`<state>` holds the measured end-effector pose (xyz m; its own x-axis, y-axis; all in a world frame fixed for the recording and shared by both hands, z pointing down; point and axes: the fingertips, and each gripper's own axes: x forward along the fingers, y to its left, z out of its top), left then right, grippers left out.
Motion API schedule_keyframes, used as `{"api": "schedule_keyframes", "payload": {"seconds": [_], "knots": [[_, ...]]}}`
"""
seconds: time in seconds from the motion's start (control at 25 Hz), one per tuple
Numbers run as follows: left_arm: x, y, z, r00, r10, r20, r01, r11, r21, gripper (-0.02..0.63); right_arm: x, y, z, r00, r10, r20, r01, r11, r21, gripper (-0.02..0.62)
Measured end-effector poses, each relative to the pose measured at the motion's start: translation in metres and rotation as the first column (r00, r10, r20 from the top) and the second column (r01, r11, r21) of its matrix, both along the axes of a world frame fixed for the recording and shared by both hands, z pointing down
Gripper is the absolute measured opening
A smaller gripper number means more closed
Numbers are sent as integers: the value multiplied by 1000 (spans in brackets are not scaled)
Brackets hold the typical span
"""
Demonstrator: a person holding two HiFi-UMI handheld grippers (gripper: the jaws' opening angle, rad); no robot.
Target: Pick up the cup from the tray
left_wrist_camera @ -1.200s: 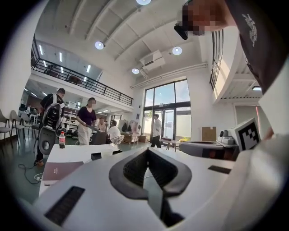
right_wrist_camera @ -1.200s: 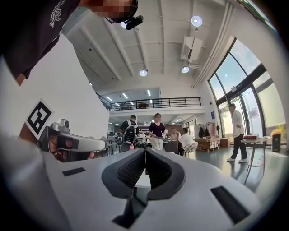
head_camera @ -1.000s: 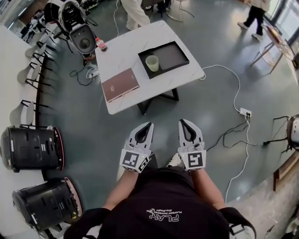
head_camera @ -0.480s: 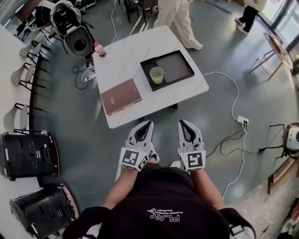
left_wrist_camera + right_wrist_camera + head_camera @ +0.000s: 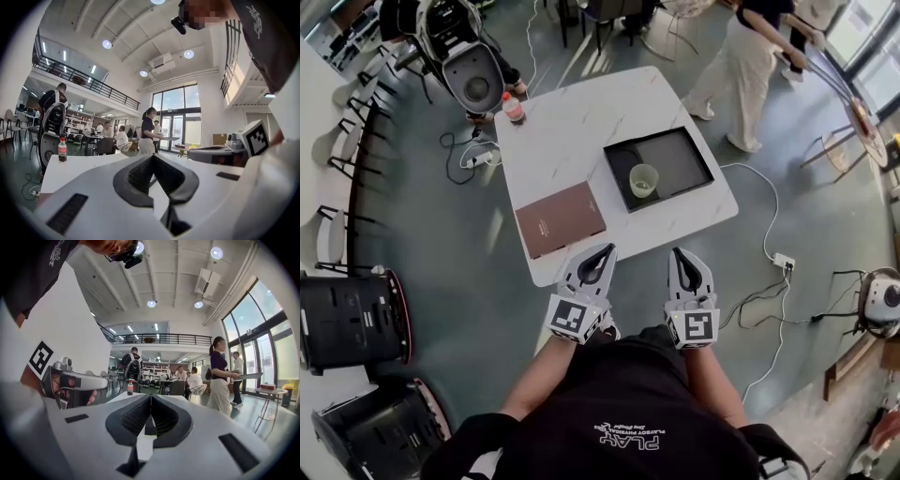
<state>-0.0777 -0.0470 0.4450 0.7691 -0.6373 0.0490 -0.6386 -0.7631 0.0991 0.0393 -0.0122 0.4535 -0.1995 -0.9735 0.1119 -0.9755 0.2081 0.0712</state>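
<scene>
We hold the left tongs [image 5: 602, 251] and the right tongs [image 5: 680, 253] side by side, each pressed together with nothing in its grip, at the near edge of the tabletop [image 5: 572, 131]. Beyond them, well apart, the cup [image 5: 643, 180] stands upright in the near left part of the black tray [image 5: 682, 157]. A brown book [image 5: 561, 218] lies left of the tray, and a bottle [image 5: 513, 106] stands at the far corner.
</scene>
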Motion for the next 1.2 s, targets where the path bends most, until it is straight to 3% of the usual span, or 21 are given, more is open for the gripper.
{"api": "schedule_keyframes", "payload": {"seconds": [0.56, 0.76, 1.2], "knots": [[3, -36, 12, 1000, -4, -8, 3, 998, -55, 8, 3, -34, 10, 1000, -19, -22, 19, 999, -36, 9], [21, -57, 15, 999, -42, 10, 43, 998, -56, 8, 17, -65, 10, 998, -70, -7, 70, 998, -5, 9], [40, -82, 30, 982, -180, 62, 185, 978, -92, 8, 33, -112, 34, 975, -221, 26, 222, 974, -42, 9]]}}
